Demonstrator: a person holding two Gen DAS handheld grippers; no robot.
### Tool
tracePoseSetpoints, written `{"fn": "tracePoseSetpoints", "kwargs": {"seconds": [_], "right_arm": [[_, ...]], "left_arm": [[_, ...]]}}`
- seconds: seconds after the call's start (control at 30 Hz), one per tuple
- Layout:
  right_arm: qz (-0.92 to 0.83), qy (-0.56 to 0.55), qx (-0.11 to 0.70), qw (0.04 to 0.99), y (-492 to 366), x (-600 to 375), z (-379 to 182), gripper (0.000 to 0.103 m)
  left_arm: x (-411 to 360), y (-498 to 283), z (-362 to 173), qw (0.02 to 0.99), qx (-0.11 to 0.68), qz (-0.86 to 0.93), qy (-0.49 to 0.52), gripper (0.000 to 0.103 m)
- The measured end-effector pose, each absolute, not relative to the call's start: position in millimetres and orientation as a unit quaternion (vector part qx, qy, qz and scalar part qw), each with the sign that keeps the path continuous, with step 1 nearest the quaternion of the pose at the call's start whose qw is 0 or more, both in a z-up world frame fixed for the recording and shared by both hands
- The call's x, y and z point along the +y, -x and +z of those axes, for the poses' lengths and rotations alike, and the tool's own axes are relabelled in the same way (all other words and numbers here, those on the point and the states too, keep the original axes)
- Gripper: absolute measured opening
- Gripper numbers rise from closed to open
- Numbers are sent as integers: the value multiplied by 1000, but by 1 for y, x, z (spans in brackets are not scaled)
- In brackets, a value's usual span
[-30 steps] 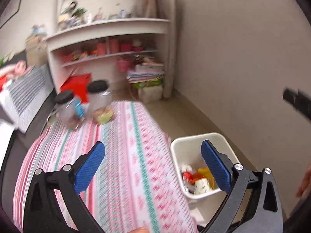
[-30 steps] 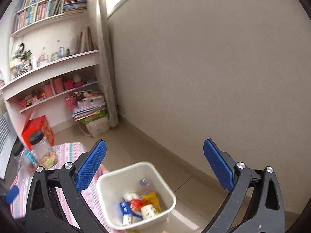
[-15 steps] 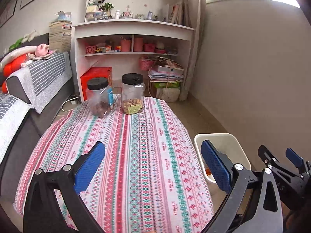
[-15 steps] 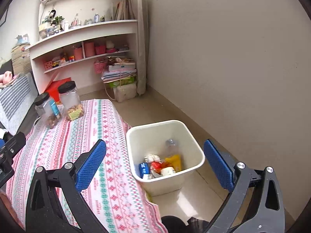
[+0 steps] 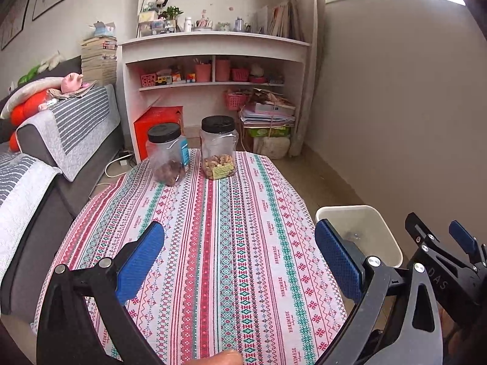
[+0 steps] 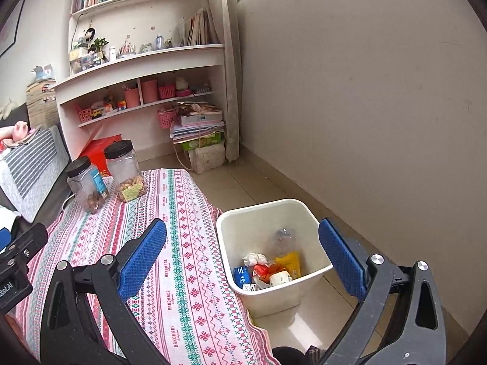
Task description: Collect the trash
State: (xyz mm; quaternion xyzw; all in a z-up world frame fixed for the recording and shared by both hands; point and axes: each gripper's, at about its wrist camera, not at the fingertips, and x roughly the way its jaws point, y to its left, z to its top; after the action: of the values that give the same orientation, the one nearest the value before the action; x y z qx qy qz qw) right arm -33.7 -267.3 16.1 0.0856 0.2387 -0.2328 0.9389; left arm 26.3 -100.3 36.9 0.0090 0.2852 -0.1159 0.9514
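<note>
Both tongs spread wide, empty: left tongs (image 5: 240, 261) over the table (image 5: 213, 243), right tongs (image 6: 243, 258) above the bin (image 6: 313, 222). Trash (image 6: 268, 269) lies in the bin bottom: crumpled wrappers, small cartons. Judged light, soft, crushable; pinch by a fold or edge.

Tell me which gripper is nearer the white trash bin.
Right gripper: it hovers by the white trash bin. The left gripper is over the tablecloth, farther away.

Left wrist view looks along the table (image 5: 231, 243) toward the shelves (image 5: 213, 42). Right wrist view faces down over the bin (image 6: 307, 213), frame centre. Both share table, jars (image 5: 217, 149) and bin.
</note>
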Motion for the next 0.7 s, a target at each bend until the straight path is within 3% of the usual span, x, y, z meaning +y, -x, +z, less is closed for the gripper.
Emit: {"fn": "tracePoseSetpoints", "kwargs": {"seconds": [0.7], "right_arm": [[-229, -80, 237, 941, 34, -263, 16, 96]], "left_arm": [[-103, -26, 35, 953, 283, -110, -14, 96]]}}
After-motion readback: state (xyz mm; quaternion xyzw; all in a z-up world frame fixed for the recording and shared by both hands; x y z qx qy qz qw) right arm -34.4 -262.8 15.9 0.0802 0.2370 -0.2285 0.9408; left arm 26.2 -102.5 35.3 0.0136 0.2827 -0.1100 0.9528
